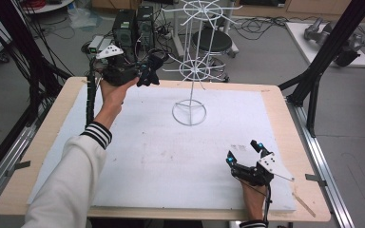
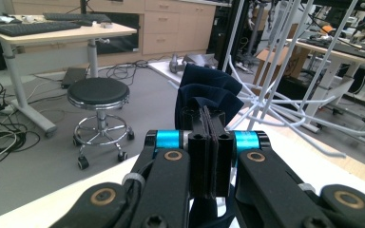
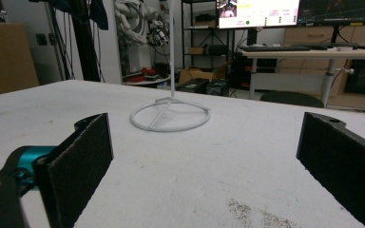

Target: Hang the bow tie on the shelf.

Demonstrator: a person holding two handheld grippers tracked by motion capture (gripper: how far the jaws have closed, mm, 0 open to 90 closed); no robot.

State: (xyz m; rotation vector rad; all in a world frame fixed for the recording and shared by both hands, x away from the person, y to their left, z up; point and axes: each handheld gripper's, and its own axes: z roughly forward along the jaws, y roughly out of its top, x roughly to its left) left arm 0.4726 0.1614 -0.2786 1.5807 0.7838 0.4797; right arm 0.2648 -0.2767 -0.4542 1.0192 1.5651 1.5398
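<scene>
White table, dark-blue bunched cloth in left gripper

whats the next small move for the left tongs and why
Probably carry the dark cloth toward a lower arm of the white wire rack. The left tongs are shut on the cloth, held raised beside the rack; the right tongs rest open on the table.

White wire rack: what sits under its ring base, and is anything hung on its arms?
The white wire rack stands on the white board. Its arms look bare; the dark cloth is clamped in the left gripper.
</scene>
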